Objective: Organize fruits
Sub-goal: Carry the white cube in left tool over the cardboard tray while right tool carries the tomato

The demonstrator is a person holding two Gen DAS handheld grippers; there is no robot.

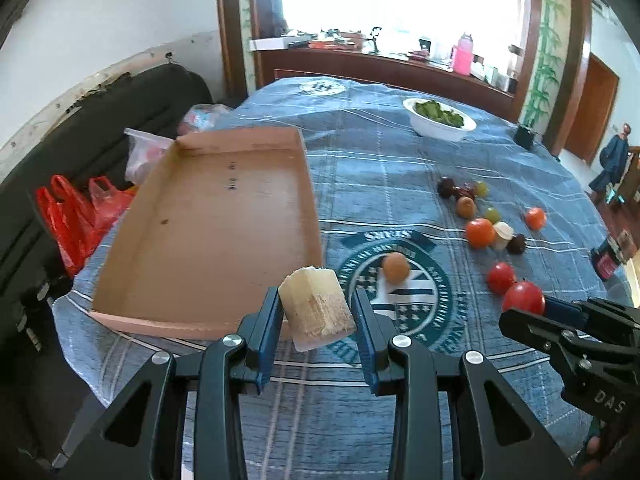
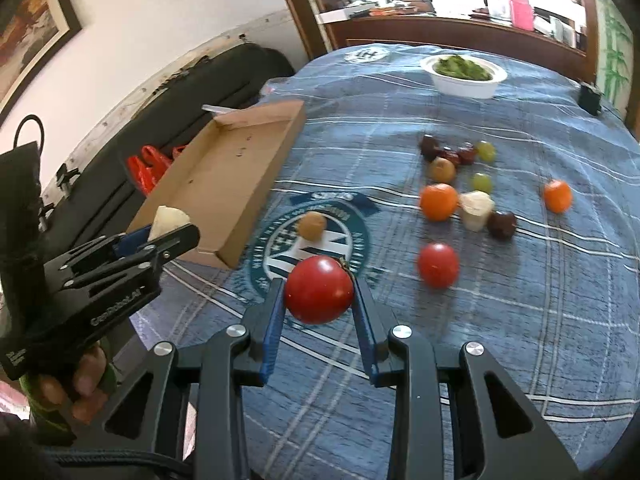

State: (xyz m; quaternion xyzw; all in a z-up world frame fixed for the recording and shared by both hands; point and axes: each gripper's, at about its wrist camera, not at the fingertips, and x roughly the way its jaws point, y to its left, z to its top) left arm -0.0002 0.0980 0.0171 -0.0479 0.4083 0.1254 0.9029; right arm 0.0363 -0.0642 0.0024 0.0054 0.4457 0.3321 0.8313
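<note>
counter [image 1: 360, 168] I see: blue plaid cloth | cardboard tray [image 1: 216, 240] left | white bowl [image 1: 438, 120] of greens far | loose fruits [image 1: 480, 232] scattered right

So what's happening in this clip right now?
A person is sorting fruit with two handheld tools. The left tool grips a pale cut chunk near the empty cardboard tray; the right tool grips a red tomato. Other fruits lie scattered on the blue tablecloth.
</note>
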